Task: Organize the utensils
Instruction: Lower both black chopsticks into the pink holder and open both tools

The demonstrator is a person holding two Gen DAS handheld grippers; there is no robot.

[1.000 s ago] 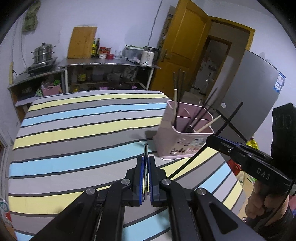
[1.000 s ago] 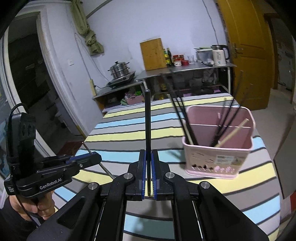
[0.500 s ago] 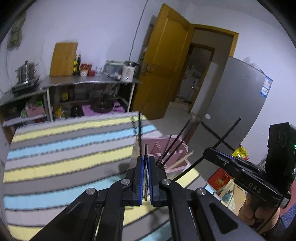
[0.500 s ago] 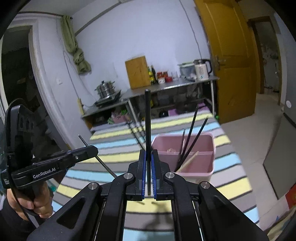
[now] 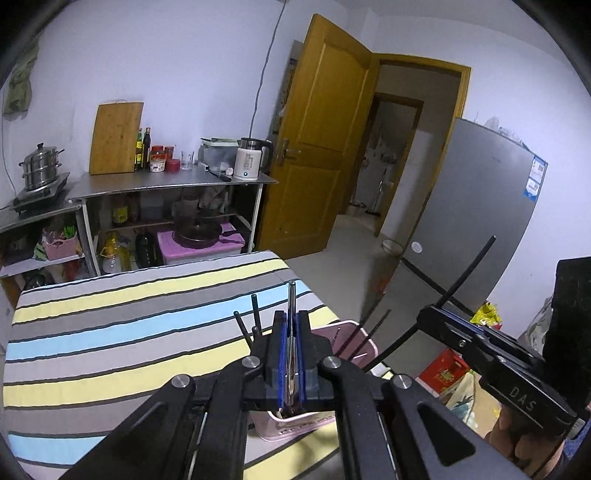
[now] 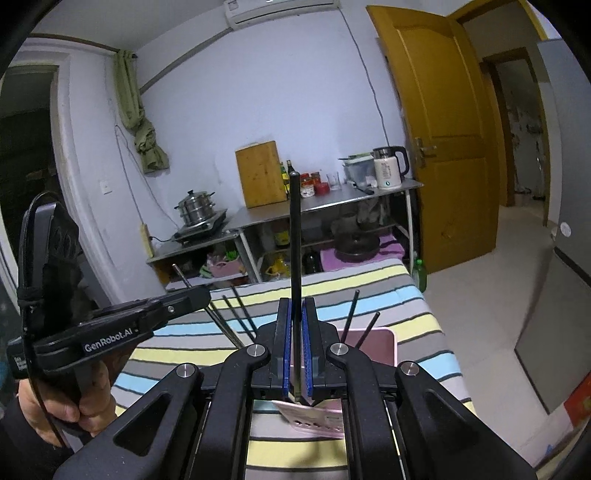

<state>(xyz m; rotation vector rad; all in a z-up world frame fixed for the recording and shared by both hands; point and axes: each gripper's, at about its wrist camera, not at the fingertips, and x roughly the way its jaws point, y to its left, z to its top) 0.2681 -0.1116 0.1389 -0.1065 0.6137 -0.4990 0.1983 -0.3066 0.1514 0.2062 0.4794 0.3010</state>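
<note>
Between right fingers (image 6: 282,343), black chopstick (image 6: 294,236) (upright)

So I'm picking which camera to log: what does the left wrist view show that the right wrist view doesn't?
Only the left wrist view shows the fridge full-on and the right gripper from the side, shut on a black chopstick. Only the right wrist view shows the air conditioner and the left gripper from the side. Both show the pink utensil holder, striped tablecloth and yellow door.
</note>
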